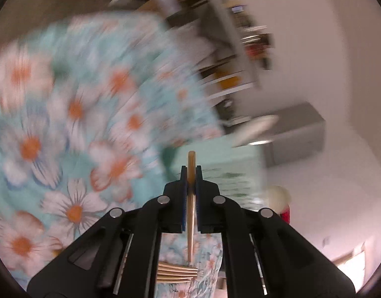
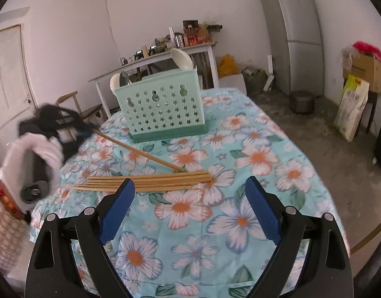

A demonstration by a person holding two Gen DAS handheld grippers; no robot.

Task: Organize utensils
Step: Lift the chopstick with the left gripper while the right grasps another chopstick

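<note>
While my left gripper (image 1: 191, 173) stays blurred in the right wrist view, its own camera settles the matter: the jaws are pressed together on one chopstick (image 1: 191, 198), whose end pokes out just past the fingertips. From the right wrist camera I see that same chopstick (image 2: 138, 150) slanting down from the left gripper (image 2: 87, 128) with its far end resting on the bundle (image 2: 145, 181) of loose chopsticks lying on the flowered tablecloth (image 2: 240, 149).

I count about five or six sticks in that bundle, side by side; I cannot give an exact number because they overlap. They lie in front of the green basket (image 2: 163, 106), nearer to me, not touching it. One basket stands on the cloth, with star-shaped holes in its wall. Two white spoon-like utensils stick up out of the basket, one (image 2: 181, 58) at its right back corner, one (image 2: 114, 82) at its left edge, with a darker item beside the left one that I cannot identify.

My right gripper (image 2: 190, 208) has its two blue pads wide apart with nothing between them, hovering over the cloth on the near side of the bundle, farther from the basket than the sticks are.

A white gloved hand (image 2: 41, 154) holds the left gripper, left of the basket.
</note>
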